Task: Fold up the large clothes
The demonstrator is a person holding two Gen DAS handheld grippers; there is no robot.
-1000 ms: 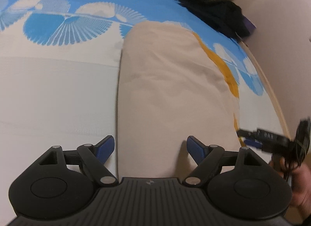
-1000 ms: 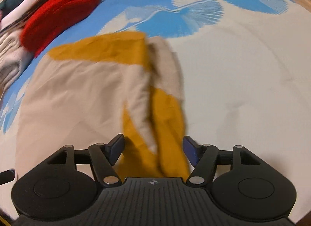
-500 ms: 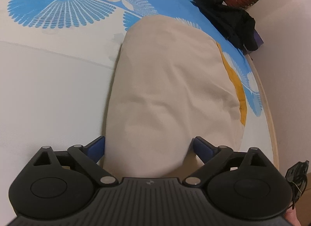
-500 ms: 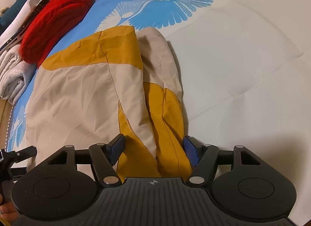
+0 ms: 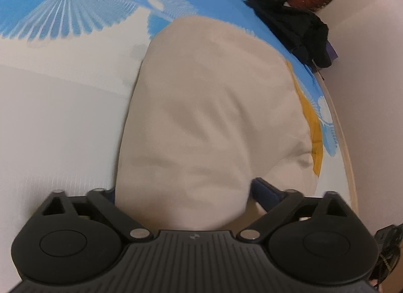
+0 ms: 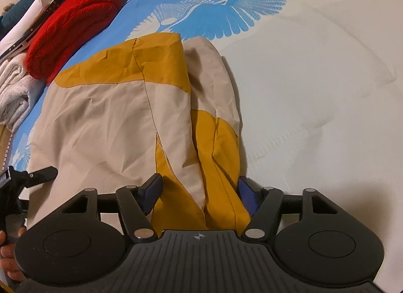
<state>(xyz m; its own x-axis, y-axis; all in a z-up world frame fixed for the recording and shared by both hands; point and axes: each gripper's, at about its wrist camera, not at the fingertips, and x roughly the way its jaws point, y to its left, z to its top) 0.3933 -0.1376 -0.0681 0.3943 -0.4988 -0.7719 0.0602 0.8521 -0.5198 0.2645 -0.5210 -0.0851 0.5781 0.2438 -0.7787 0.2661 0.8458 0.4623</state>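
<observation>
- Beige fabric of the garment (image 5: pixel 214 116) bulges between my left gripper's (image 5: pixel 183 192) wide jaws, which were just narrowing; it may bunch.
- My right gripper (image 6: pixel 199 192) straddles the mustard fold (image 6: pixel 219 167), half-open and closing; one layer could slip out.

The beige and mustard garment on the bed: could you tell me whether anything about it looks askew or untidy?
Yes. In the right wrist view the beige and mustard garment lies fairly flat on its left part, but its right edge is bunched into rumpled lengthwise folds running toward the right tool, not a clean straight fold.
</observation>
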